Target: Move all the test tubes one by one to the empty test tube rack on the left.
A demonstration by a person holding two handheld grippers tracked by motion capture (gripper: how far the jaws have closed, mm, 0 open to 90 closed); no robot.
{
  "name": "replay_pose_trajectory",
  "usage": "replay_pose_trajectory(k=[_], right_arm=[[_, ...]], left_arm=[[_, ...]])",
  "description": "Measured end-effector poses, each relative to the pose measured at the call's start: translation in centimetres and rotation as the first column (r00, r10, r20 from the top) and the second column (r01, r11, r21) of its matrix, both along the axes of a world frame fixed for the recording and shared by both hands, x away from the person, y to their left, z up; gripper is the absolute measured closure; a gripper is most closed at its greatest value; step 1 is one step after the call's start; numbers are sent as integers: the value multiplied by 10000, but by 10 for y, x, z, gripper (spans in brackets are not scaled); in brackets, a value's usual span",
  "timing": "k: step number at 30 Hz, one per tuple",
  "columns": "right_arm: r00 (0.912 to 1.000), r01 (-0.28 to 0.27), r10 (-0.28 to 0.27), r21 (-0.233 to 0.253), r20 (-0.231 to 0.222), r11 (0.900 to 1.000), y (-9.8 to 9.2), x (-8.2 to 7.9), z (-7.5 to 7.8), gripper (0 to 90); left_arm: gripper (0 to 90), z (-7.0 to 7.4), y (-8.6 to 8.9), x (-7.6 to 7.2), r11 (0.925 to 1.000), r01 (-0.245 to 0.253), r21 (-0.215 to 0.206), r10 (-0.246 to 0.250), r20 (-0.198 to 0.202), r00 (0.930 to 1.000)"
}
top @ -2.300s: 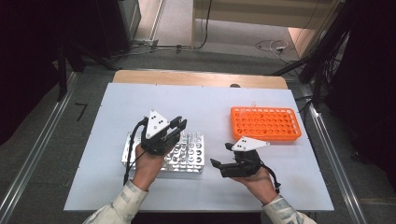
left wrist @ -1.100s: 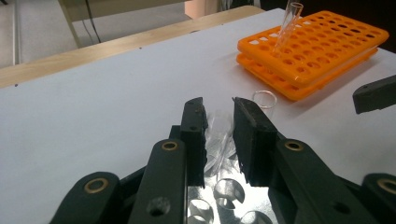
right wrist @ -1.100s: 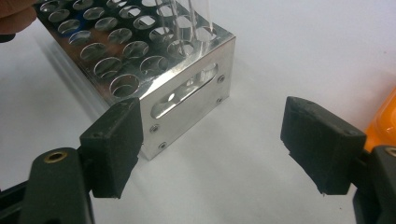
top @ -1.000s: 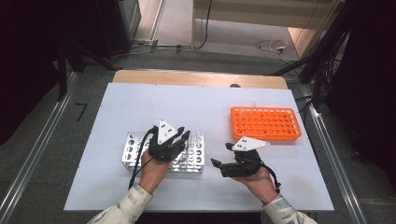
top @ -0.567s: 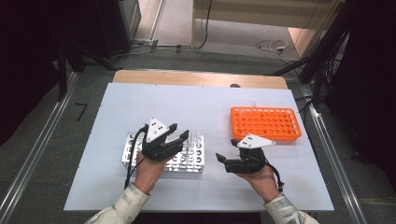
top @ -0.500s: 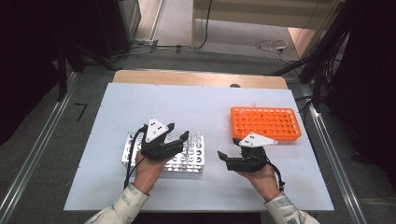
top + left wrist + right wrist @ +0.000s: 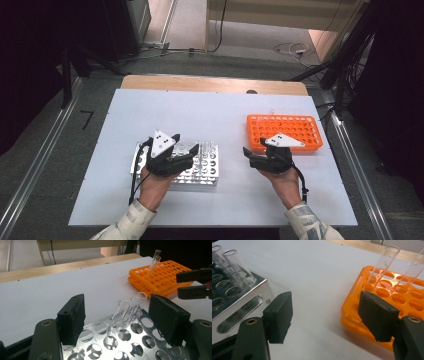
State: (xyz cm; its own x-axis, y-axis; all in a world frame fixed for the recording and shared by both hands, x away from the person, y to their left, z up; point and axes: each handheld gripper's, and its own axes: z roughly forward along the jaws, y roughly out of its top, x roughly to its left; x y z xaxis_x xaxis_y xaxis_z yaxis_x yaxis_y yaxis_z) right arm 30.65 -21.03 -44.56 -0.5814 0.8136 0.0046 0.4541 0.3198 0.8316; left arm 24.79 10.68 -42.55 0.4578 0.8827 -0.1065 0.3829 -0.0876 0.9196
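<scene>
A metal tube rack point(image 7: 202, 172) lies left of centre on the white table, with three clear tubes point(image 7: 130, 310) standing tilted in its far holes. My left gripper point(image 7: 186, 143) hovers over this rack, open, and the tubes stand just ahead between its jaws point(image 7: 120, 317). An orange tube rack point(image 7: 300, 127) sits at the right and holds two clear tubes point(image 7: 384, 265) near its left end. Just left of the orange rack point(image 7: 392, 300), my right gripper point(image 7: 248, 156) is open and holds nothing point(image 7: 327, 315). It also appears far right in the left gripper view point(image 7: 178, 285).
The white table top point(image 7: 200, 112) is bare behind both racks, with a wooden strip point(image 7: 210, 84) along its far edge. Metal rails point(image 7: 35, 165) run along the floor on both sides. The metal rack point(image 7: 237, 295) lies close to my right gripper's left jaw.
My right gripper has drifted right and away from me, closer to the orange rack. My left gripper has shifted slightly left over the metal rack, still open.
</scene>
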Motion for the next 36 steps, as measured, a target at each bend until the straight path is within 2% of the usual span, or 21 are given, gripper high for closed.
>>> replay_pose_trajectory(k=[8, 15, 19, 23, 28, 36], right_arm=[[9977, 671, -672, 74, 47, 9977, -1, 22, -4, 292], [9907, 1358, -1361, 471, 31, 9896, -8, 46, -4, 353], [9887, 1497, -1494, 298, -135, 9883, -9, 61, -9, 411], [9875, 1567, -1560, 344, -225, 9871, -11, 72, -13, 480], [9866, 1624, -1620, 258, -194, 9864, -12, 80, -19, 577], [9885, 1487, -1485, 39, -270, 9889, -7, 86, -20, 643]], left_arm=[[295, -2, 0, -1, 10000, -14, 27, 14, -7, 10000], [295, -3, -1, -1, 10000, 0, 17, 0, -2, 10000], [295, -3, -1, 0, 10000, 21, -8, -21, -25, 10000], [296, -4, -1, 1, 10000, 50, 3, -50, -69, 10000], [296, -5, -2, 1, 10000, 90, 12, -90, -98, 9999], [298, -5, -1, 2, 10000, 55, 13, -55, -96, 9999]])
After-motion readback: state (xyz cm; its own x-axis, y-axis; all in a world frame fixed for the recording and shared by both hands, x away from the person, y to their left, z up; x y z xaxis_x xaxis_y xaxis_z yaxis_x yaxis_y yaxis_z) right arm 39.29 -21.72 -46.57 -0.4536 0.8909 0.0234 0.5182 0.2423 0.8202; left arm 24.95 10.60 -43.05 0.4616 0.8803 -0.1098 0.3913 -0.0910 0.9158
